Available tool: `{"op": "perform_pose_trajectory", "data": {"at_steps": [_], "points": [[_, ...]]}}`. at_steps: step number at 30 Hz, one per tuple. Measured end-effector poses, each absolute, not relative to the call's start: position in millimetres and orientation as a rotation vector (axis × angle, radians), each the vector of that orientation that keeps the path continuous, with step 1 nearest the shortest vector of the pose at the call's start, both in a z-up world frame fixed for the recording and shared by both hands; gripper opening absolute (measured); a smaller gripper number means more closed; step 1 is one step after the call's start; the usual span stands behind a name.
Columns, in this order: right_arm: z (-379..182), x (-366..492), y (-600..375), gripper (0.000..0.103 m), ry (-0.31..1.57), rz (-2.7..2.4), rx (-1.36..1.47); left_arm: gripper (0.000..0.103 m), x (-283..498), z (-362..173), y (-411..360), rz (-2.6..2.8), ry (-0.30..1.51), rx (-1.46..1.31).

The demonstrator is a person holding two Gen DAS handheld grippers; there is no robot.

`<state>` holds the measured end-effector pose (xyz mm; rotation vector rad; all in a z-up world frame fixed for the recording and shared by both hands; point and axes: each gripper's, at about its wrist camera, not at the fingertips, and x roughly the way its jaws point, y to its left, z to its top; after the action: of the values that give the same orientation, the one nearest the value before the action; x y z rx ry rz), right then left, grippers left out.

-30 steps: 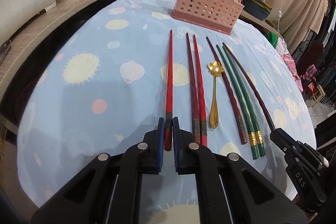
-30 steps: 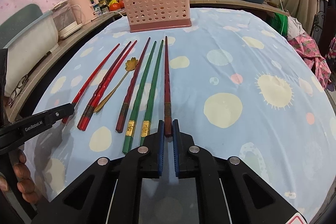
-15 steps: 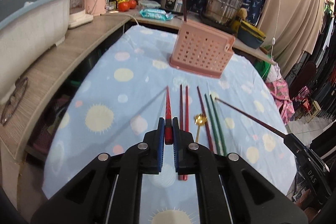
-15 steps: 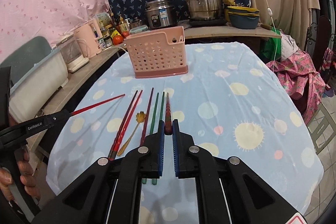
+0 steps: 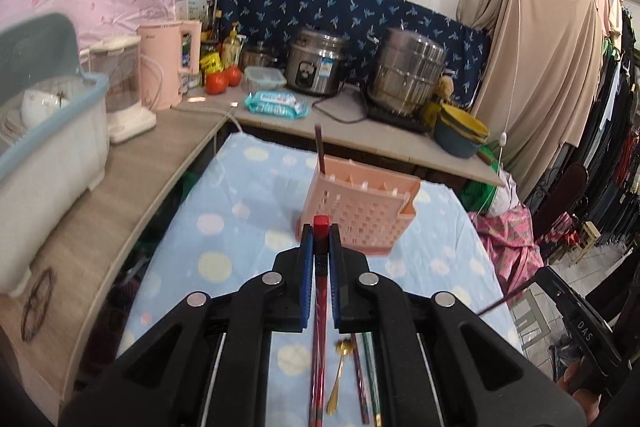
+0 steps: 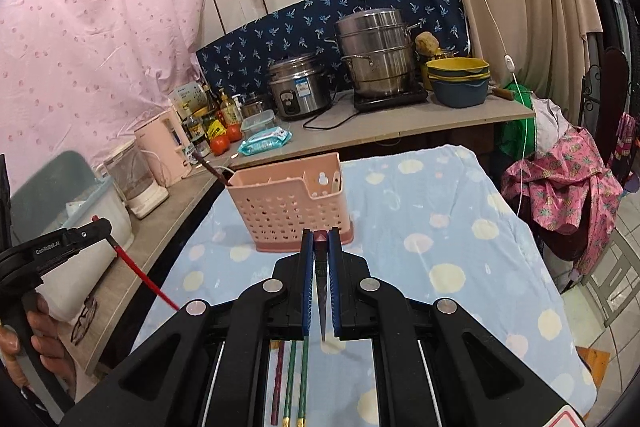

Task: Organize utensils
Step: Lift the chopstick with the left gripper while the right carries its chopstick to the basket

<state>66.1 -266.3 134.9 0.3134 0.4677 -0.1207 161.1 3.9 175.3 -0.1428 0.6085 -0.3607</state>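
My left gripper is shut on a red chopstick, lifted above the table, its thin end hanging down. It also shows in the right wrist view. My right gripper is shut on a dark red chopstick, also lifted. The pink perforated utensil basket stands ahead on the table and holds one dark chopstick upright. On the cloth below lie a red chopstick pair, a gold spoon, a dark red chopstick and two green chopsticks.
The table has a light blue dotted cloth. A wooden counter runs along the left and back with a white dish tub, pink kettle, tomatoes, steel pots and stacked bowls. Glasses lie on the counter.
Both grippers have risen and tilted up with their chopsticks, so the views now look level at the basket and back wall; the chopsticks hang tip-down.
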Motion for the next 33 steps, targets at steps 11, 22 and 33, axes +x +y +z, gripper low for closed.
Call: {"op": "perform_pose_trajectory", "data": {"at_steps": [11, 22, 33], "points": [[187.2, 123.0, -284.7, 0.007, 0.370, -0.095, 0.327, 0.007, 208.6, 234.1, -18.8, -0.379, 0.495, -0.139], [252.9, 191.9, -288.8, 0.007, 0.215, -0.075, 0.322, 0.007, 261.2, 298.1, -50.2, -0.379, 0.349, -0.129], [213.5, 256.7, -287.1, 0.007, 0.299, -0.058, 0.332, 0.007, 321.9, 252.7, -70.6, -0.353, 0.433, -0.108]]}}
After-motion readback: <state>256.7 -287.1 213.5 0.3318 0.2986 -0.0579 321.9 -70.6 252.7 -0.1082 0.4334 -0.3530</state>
